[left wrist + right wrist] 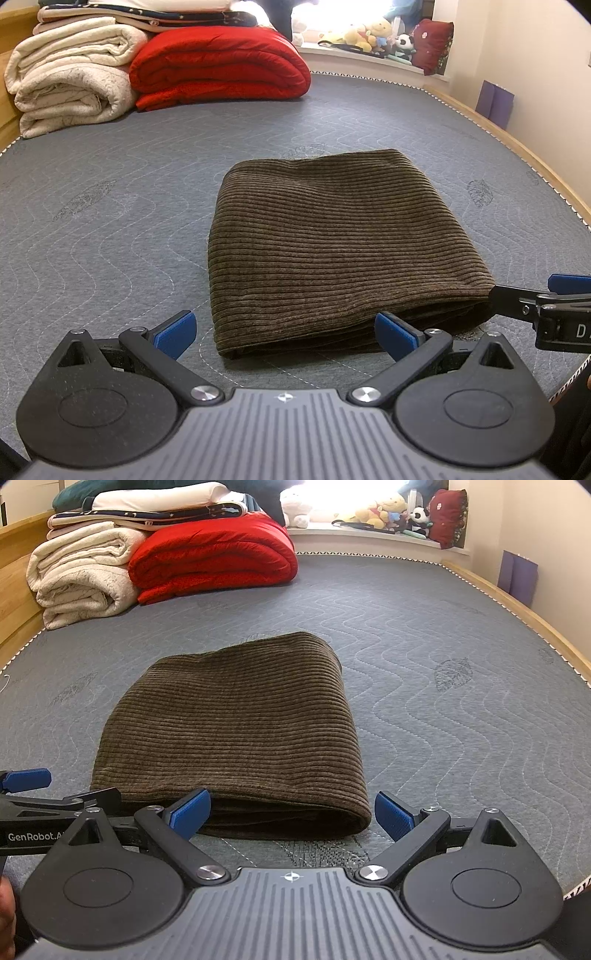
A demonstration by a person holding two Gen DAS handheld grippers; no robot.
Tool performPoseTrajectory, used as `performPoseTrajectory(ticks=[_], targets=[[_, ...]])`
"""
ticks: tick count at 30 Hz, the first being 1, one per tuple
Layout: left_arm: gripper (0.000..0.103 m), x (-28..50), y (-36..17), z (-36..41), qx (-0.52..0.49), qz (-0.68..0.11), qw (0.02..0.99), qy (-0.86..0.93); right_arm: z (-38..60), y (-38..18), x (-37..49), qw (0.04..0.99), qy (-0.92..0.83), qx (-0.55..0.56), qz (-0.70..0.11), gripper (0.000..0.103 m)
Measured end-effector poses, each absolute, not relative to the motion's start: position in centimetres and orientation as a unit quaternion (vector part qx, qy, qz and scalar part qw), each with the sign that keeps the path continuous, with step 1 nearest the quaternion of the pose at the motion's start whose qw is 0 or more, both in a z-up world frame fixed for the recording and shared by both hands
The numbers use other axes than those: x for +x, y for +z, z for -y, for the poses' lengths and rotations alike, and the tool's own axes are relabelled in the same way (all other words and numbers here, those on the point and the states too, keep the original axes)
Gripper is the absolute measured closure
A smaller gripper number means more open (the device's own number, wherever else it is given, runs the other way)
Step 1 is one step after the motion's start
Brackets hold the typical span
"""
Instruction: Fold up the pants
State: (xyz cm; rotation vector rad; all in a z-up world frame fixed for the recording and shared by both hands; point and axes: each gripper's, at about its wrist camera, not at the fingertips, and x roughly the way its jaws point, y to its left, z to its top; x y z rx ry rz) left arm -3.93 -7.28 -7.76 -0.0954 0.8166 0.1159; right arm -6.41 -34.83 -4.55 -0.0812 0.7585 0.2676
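Appears nearly finished: brown ribbed corduroy pants (343,243) already folded into a compact thick rectangle, lying flat on the grey quilted mattress (110,229) of the bed, with stacked layers visible at the near edge. Probably little left, perhaps only a last smoothing or moving away. Left gripper (284,332) with jaws spread wide, holding nothing, blue pads (173,332) just before the near left corner of the bundle, one perhaps touching the edge; cannot tell. Right gripper (291,812) also wide and empty, near the right corner, pads (393,814) beside the fold.
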Motion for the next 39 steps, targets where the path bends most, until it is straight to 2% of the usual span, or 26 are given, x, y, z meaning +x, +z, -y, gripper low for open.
performPoseTrajectory(ticks=[39], targets=[[0.000,-4.12,-7.89,6.99,-0.040,-0.392,0.917,0.052,34.70,-4.48,-6.43,0.919,0.129,-0.039,-0.370,0.007]])
